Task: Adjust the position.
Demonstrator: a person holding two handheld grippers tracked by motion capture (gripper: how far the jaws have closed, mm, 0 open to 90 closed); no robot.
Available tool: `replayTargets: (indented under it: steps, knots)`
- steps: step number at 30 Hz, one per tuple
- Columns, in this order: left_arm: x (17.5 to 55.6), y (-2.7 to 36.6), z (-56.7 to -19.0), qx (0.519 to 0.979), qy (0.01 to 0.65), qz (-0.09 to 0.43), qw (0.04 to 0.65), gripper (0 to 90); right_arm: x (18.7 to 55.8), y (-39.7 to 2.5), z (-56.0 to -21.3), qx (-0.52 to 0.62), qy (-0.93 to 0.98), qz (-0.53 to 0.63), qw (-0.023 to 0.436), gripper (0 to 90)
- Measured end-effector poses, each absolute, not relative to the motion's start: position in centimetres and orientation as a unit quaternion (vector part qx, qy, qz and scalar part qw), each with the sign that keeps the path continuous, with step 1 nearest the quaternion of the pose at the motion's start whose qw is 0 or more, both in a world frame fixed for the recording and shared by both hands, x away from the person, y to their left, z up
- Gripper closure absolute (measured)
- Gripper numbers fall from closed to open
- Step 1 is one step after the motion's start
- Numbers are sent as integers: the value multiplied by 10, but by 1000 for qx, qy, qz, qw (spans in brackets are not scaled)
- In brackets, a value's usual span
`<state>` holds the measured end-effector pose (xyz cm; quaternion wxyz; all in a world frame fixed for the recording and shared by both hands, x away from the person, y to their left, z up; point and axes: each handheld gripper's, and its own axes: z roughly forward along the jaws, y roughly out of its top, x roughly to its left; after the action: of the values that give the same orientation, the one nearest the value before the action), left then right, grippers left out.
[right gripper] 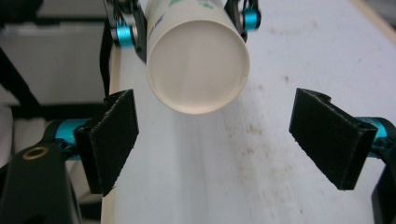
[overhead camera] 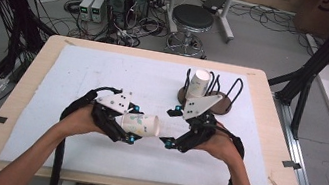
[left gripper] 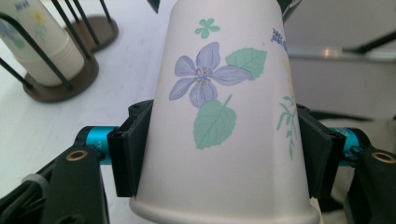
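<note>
High view, table [overhead camera: 12, 112]: pale wood rim, rounded corners, covered by a flat white mat [overhead camera: 105, 70] with faint scuffs.
Left gripper [overhead camera: 132, 124]: black angular frame, blue metal pins, grey three-cornered plate on top, thick black cable trailing back along the forearm. Jaws are clamped on a paper cup [overhead camera: 143, 124], one on each side of its wall.
Paper cup: held sideways above the mat, near the table's middle; smooth, tapered, matte white paper, printed with green leaves. Its closed base points toward the right gripper.
Left gripper view, cup [left gripper: 224, 121]: a purple four-petalled flower, two veined green leaves, a small green blossom; rolled lip at the bottom edge. Flat black pads [left gripper: 130, 149] press the wall just above the lip.
Right gripper [overhead camera: 170, 126]: same black build, same grey plate. Jaws stand wide apart, holding nothing, just beside the cup's base.
Right gripper view, cup [right gripper: 196, 65]: round, plain, recessed bottom, facing the camera, beyond and between the two ribbed black pads [right gripper: 114, 135], not touching either.
Rack [overhead camera: 209, 100]: round dark brown base, thin black wire hoops standing upright, behind the right gripper.
Stack of cups [overhead camera: 198, 84]: white, ridged with nested rims, leaning inside the hoops.
</note>
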<state>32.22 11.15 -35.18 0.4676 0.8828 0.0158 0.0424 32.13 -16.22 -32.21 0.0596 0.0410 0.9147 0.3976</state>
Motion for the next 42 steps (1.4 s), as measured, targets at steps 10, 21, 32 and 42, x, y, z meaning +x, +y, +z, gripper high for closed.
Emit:
replayTargets:
  steps: [10,21,32,42]
  knots:
    - [326,92,-332,935,-9,42,351,302,323,-140,-312,23,960,274,57,162]
    - [329,84,-325,943,-13,46,330,302,323,-129,-310,18,971,232,55,165]
    - [329,76,-326,943,-19,42,330,302,324,-120,-309,9,969,242,54,165]
    - [330,73,-328,944,-22,40,328,304,324,-115,-309,-4,970,236,52,354]
